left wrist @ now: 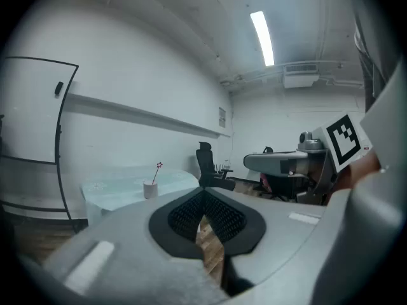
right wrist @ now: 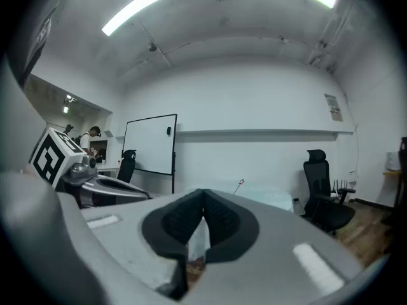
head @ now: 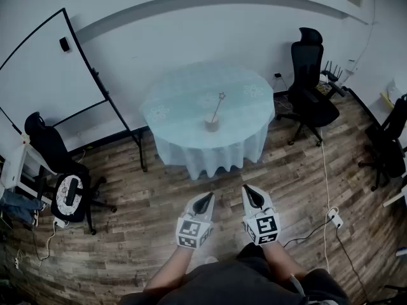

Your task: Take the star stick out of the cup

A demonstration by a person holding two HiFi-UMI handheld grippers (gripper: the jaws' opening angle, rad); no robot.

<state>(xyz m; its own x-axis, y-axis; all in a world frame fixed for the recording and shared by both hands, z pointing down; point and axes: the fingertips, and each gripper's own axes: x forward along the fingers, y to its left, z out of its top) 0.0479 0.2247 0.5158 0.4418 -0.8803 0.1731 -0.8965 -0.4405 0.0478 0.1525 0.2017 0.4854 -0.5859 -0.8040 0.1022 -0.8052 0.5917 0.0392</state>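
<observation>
Currently standing well back from the table [head: 166,127], wood floor between. Task not yet begun in any contact sense

- Left tongs [head: 205,199]: held low, near the body. Pads meet at the tips, nothing between them; only floor shows through the slit lower down
- Right tongs [head: 250,193]: just beside the left pair, same height. Also closed at the tips and empty
- Star stick [head: 217,107]: in the cup [head: 212,125], which stands near the middle of the round table, far from both pairs
- Long axis: close to upright but tilted, foot in the cup, star end leaning to the right and away
- Bearing: straight ahead and far. In the head view the cup sits nearly in line with the left tongs, and the right tongs are offset a little further to the right. Judgement: left pair marginally nearer, though the difference is slight
- Left gripper view: the stick and cup are small, to the left of the tong line. Right gripper view: only the star end shows, just right of the tong line, cup hidden behind the tongs' body

Judgement: next comes a walk forward, then opening one pair and closing on the bare shaft above the cup rim, lifting along the tilt so the cup does not tip
</observation>
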